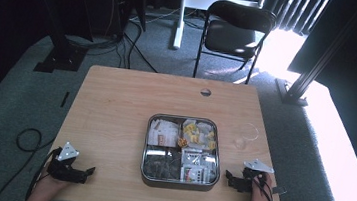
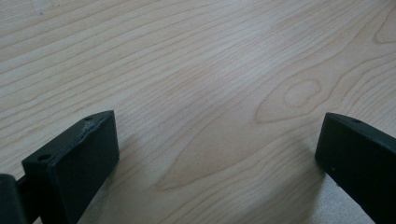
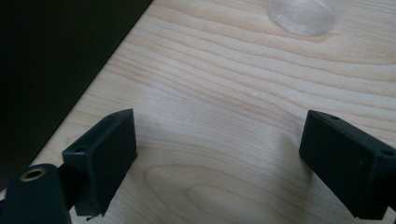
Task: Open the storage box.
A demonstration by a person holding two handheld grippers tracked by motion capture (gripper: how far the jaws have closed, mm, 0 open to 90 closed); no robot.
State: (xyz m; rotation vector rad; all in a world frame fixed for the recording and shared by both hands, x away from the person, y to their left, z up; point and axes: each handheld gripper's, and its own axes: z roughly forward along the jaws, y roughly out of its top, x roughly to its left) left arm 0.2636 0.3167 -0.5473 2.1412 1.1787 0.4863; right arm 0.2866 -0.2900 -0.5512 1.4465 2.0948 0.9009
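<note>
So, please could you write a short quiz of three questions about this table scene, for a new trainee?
1. True or false: the left hand-held gripper holds a packet from the tray.
2. Which object stands nearest the right hand-held gripper? A) clear cup B) folding chair C) table hole
3. Fill in: the tray is divided into ____ compartments.

Key
1. False; in the left gripper view its jaws stand apart over bare wooden table.
2. A; the cup stands just beyond that gripper, right of the tray.
3. Four, as far as the high view shows, each holding small packets.
</note>
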